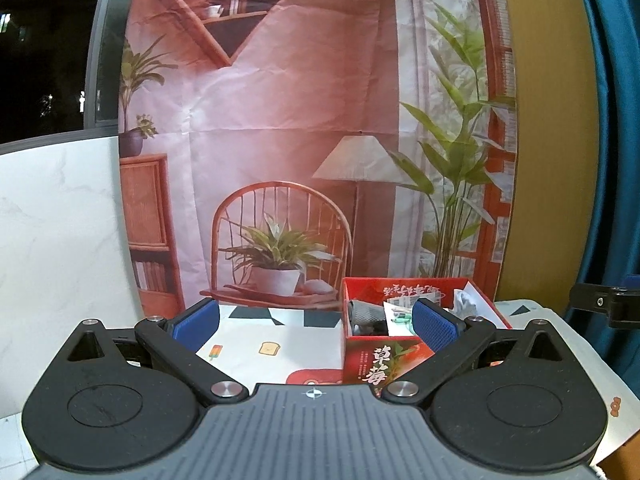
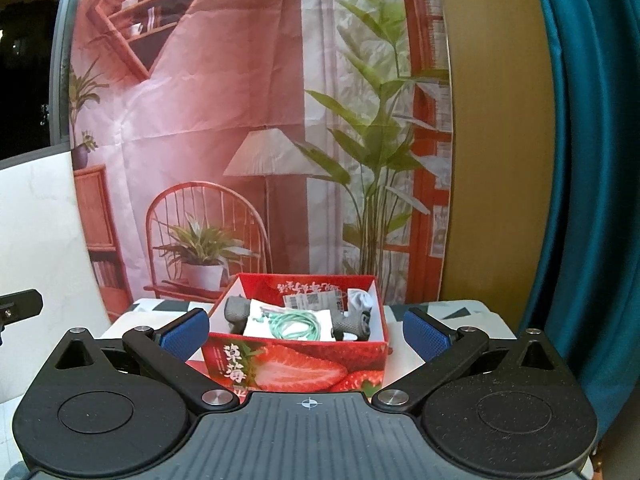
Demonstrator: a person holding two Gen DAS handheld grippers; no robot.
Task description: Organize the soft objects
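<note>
A red strawberry-print box (image 2: 280, 372) stands on the table, straight ahead of my right gripper (image 2: 306, 330), whose blue pads are wide open on either side of it. Inside lie grey socks (image 2: 238, 308), a packet with a green coiled cord (image 2: 298, 326), a white sock (image 2: 360, 300) and a labelled packet (image 2: 308, 302). In the left wrist view the same box (image 1: 384, 364) sits to the right, partly behind the right pad. My left gripper (image 1: 316, 330) is open over the patterned tablecloth (image 1: 272, 344), holding nothing.
A printed backdrop (image 1: 280, 120) of a room hangs right behind the table. A white marble-look panel (image 1: 56, 240) stands at the left. A teal curtain (image 2: 580, 160) hangs at the right. Part of the other gripper (image 1: 604, 304) shows at the right edge.
</note>
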